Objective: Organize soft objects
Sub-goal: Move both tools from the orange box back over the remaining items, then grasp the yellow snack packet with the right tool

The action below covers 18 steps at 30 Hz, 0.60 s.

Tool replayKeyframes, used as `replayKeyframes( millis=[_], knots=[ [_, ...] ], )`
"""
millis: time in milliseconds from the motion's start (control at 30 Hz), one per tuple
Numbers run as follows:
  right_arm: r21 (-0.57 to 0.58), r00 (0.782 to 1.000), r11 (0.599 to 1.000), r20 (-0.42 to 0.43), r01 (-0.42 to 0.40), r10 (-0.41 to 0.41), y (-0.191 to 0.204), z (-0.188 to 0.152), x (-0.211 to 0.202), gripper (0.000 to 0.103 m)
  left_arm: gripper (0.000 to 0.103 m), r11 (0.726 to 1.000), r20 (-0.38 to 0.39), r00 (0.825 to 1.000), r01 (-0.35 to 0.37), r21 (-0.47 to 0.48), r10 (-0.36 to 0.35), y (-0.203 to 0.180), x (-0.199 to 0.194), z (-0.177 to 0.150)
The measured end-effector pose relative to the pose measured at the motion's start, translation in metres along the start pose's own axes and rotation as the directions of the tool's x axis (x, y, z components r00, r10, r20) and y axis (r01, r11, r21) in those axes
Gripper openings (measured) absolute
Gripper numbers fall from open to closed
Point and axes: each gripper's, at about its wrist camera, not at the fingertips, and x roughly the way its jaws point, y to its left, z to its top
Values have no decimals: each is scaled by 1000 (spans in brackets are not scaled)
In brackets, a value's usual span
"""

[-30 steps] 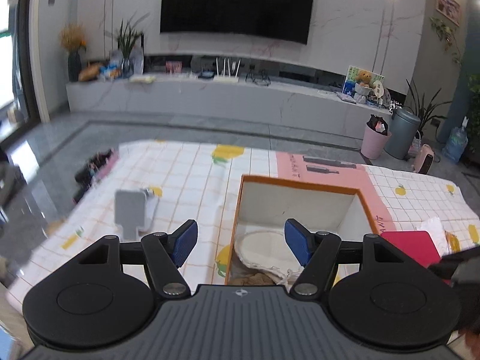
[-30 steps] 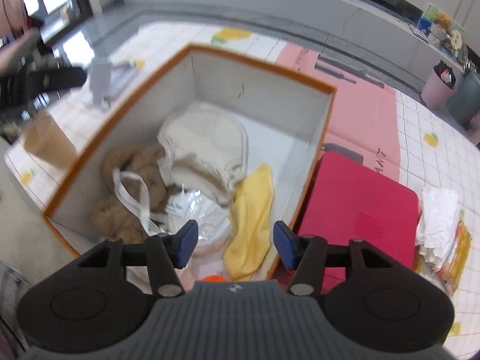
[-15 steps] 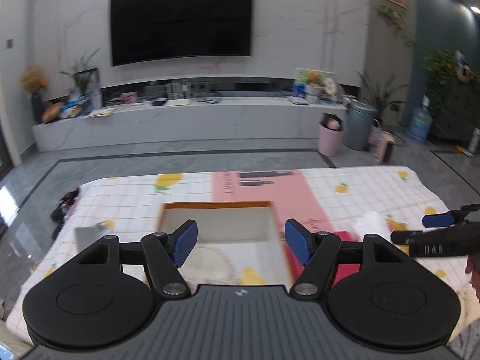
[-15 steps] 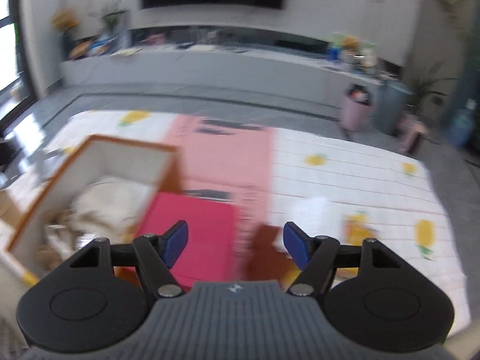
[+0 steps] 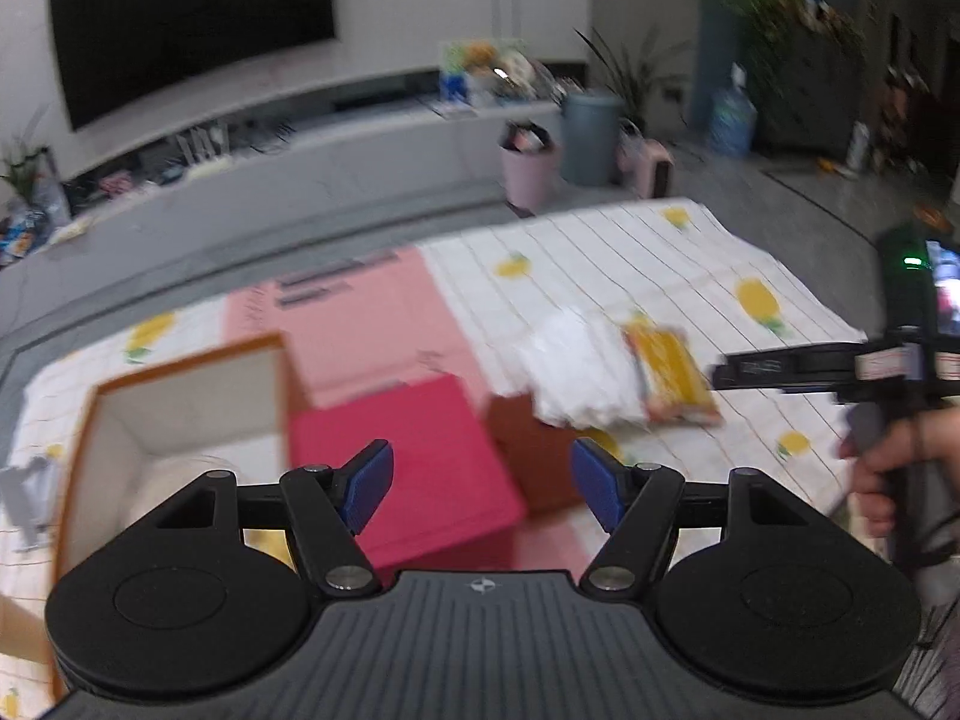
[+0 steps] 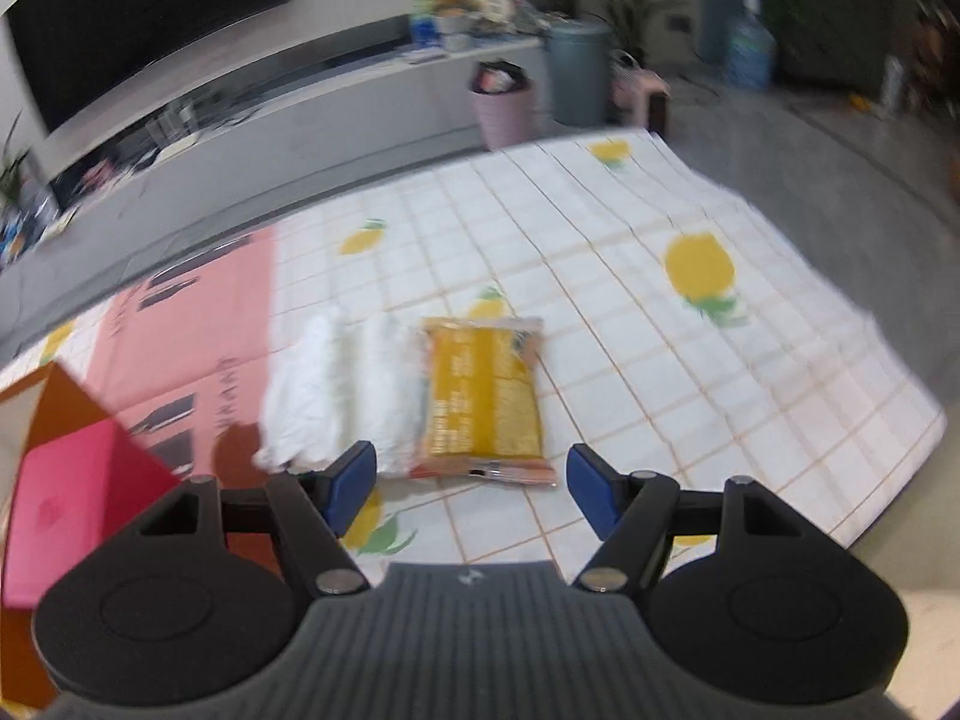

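Glossy yellow packet (image 6: 485, 396), crumpled white cloth (image 6: 336, 402), flat red lid (image 5: 402, 462)

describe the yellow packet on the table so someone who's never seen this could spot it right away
Start at the table with the white checked cloth printed with lemons. Right of the orange-rimmed box and the pink lid, a crumpled white cloth lies on it. The yellow packet lies flat against that cloth's right edge: the only glossy, printed, flat rectangular thing there.
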Motion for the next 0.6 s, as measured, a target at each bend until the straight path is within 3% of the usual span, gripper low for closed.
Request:
replayKeyframes(
  millis=[100,267,367,500,600],
  knots=[
    [42,1000,999,-22,-14,15,-9,-4,31,70,80,1000,-22,1000,8,18,-7,-18,24,0],
    [-26,1000,999,11,21,-21,-16,7,61,69,80,999,-78,996,44,22,-42,-47,67,5],
    [37,1000,999,-5,-20,21,-30,17,79,70,80,998,-113,992,66,16,-63,-62,92,7],
    [29,1000,999,-24,-13,14,-36,22,102,70,80,999,-134,990,40,-5,-40,-74,123,9],
    [38,998,997,-21,-60,61,-37,27,110,70,80,999,-163,987,-11,-41,4,-76,145,7]
  ],
)
